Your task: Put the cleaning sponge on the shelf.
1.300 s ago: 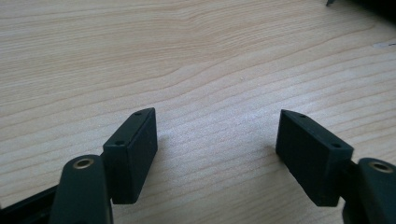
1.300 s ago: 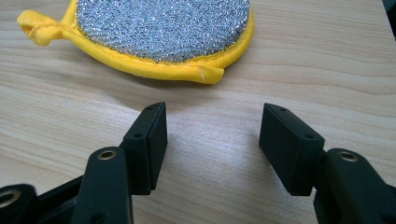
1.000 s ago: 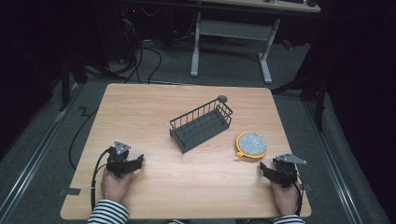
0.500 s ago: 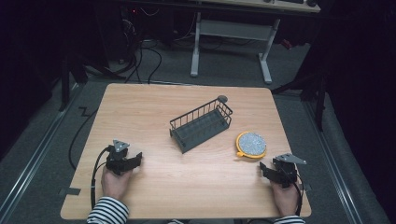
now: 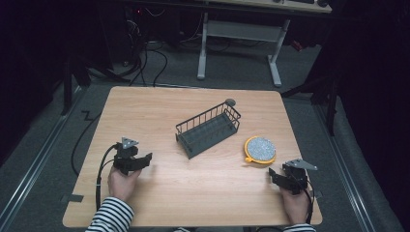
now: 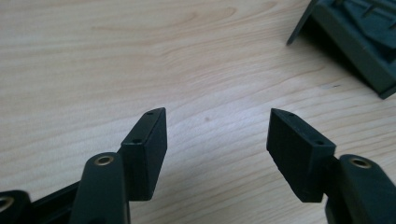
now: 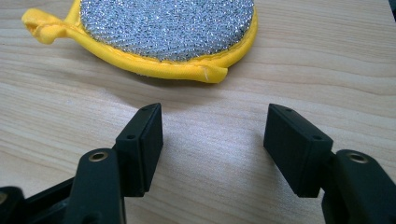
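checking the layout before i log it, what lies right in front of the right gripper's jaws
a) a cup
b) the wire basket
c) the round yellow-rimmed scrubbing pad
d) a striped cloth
c, since the right gripper faces the round yellow-rimmed scrubbing pad lying flat on the table, just ahead of its open jaws.

The left claw (image 6: 217,133), jaws just closing on nothing, hangs over bare table (image 6: 93,70) near the rack (image 6: 359,42).

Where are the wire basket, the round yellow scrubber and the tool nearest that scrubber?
wire basket (image 5: 209,131): high view, on its floor.
round yellow scrubber (image 7: 168,23): right gripper view, on its silvery face.
right tool (image 7: 212,135): right gripper view, midway between its tips.
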Action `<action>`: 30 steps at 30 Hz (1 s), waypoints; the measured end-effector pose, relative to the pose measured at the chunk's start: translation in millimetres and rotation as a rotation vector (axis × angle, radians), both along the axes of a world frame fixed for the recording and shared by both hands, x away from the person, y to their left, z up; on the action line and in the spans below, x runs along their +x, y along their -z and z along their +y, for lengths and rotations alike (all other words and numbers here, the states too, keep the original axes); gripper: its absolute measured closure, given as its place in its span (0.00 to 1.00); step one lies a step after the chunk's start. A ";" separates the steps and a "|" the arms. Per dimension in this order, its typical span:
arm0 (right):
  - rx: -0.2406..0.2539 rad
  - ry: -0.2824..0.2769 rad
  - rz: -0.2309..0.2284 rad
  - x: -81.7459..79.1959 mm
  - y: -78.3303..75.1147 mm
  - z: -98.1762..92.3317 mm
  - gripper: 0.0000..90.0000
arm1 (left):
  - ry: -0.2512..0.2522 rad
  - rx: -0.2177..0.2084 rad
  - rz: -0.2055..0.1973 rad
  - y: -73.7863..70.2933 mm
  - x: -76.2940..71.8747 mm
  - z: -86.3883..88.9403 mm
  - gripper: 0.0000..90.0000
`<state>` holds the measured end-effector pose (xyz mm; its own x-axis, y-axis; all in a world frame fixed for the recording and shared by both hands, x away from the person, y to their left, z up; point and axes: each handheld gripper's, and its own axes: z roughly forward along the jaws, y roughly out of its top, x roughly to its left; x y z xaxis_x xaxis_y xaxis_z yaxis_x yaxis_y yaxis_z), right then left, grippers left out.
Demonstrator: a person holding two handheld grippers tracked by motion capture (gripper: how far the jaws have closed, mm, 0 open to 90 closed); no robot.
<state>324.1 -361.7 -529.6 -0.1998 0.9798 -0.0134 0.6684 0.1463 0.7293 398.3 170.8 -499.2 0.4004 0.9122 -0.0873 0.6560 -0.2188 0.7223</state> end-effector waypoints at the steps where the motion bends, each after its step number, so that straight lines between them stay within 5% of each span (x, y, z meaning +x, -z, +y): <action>1: 0.000 0.000 0.000 0.0 0.0 0.0 0.42 | 0.004 -0.004 -0.002 -3.2 0.4 -1.7 0.43; 16: 0.002 -0.003 0.001 0.1 0.0 -0.1 0.41 | 0.120 -0.068 -0.005 -45.6 16.5 -37.5 0.39; 23: -0.002 -0.002 0.001 0.0 -0.1 0.2 0.41 | 0.166 -0.024 -0.020 -65.3 30.4 -61.7 0.33; 30: -0.001 -0.003 0.001 0.0 0.0 0.2 0.41 | 0.183 -0.037 -0.006 -75.0 42.8 -73.8 0.33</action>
<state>324.0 -361.5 -529.6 -0.2029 0.9791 -0.0142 0.6690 0.1491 0.7282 441.1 96.9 -424.2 0.5602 0.8202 -0.1162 0.6030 -0.3076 0.7361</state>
